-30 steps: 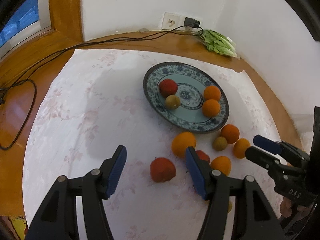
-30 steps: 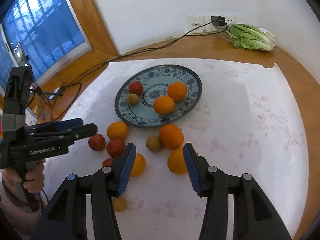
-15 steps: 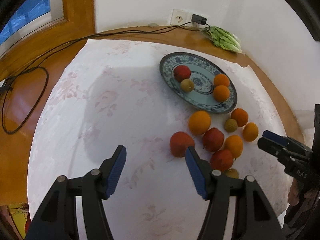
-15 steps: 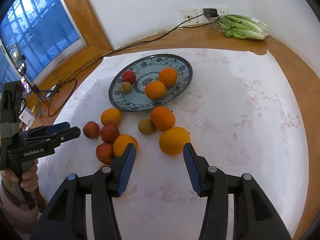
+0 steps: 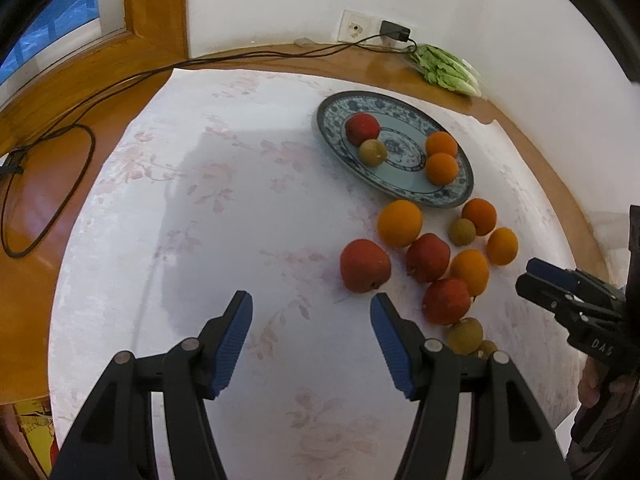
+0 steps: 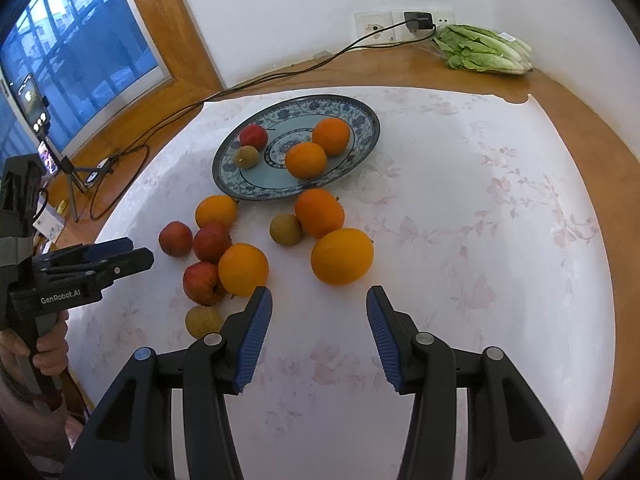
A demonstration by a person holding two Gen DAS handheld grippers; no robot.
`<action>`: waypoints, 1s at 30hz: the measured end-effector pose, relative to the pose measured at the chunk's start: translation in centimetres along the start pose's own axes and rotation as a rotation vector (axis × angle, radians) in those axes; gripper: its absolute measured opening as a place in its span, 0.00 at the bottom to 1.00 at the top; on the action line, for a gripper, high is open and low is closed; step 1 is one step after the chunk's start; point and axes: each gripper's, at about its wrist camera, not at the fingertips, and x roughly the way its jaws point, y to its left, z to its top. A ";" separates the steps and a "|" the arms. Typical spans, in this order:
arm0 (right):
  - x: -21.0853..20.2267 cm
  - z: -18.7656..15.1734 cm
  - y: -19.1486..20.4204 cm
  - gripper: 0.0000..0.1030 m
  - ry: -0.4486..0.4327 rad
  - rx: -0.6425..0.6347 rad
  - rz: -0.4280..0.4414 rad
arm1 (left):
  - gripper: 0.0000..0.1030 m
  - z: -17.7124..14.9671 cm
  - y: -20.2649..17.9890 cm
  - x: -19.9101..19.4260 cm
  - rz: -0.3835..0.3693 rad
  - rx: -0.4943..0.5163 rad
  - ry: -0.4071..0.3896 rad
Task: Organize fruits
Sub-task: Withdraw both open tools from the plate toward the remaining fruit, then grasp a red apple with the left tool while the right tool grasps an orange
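A blue patterned plate holds a red apple, a small brownish fruit and two oranges. In front of it, loose on the cloth, lie several oranges, red apples and small brownish fruits. My left gripper stands open above bare cloth, with a red apple just beyond its right finger. My right gripper is open too, nothing between its fingers, and a large orange lies just ahead of it. Each gripper also shows at the edge of the other's view.
The white flowered cloth covers a round wooden table. A bunch of lettuce lies at the back by a wall socket. A black cable runs over the wood on the left. A phone on a tripod stands by the window.
Both grippers have drawn back from the fruit, which now lies farther ahead in each view. The left one also swung so the fruit sits to its right. No fruit moved; jaws unchanged.
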 end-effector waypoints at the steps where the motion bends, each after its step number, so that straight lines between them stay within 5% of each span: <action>1: 0.0 0.0 -0.1 0.49 0.001 0.000 0.001 | 0.63 0.0 -0.1 0.1 -0.003 0.002 -0.001; 16: 1.3 0.3 -0.7 0.49 0.000 0.013 -0.022 | 0.62 0.0 -2.1 1.1 -0.021 0.061 -0.020; 30: 3.1 0.8 -0.6 0.50 0.001 -0.023 -0.079 | 0.40 0.5 -2.4 2.1 -0.040 0.065 -0.031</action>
